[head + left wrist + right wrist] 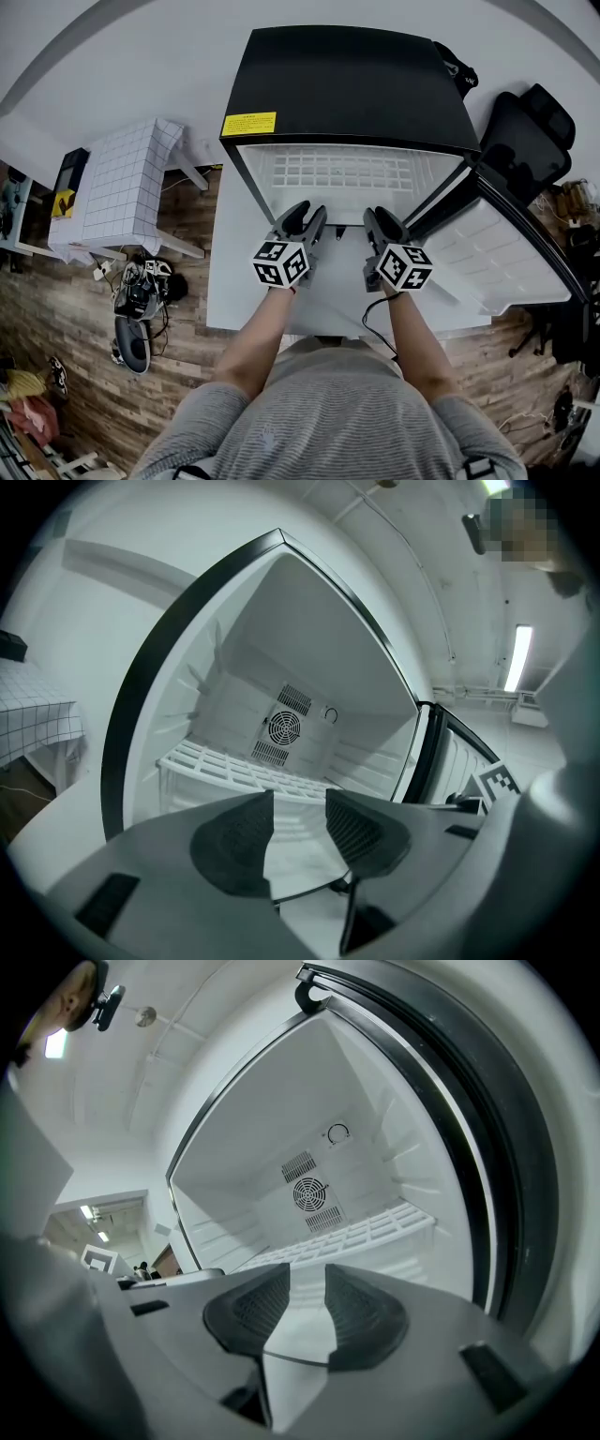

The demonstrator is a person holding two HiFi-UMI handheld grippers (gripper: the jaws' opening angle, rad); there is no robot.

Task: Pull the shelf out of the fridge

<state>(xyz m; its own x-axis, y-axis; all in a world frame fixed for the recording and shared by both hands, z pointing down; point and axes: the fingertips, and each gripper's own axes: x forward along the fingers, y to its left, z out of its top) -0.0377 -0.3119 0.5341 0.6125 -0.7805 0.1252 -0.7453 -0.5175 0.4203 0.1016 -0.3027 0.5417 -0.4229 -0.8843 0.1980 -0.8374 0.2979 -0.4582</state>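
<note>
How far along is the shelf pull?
Done: the black mini fridge's door stands open. In hand: the left claw and right claw sit at the opening, both open with nothing between their pads. Left: the white grid shelf is still seated inside the fridge, so gripping its front edge and drawing it out remain.

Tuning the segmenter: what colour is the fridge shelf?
White, slatted grid. The shelf shows best in the right gripper view.
</note>
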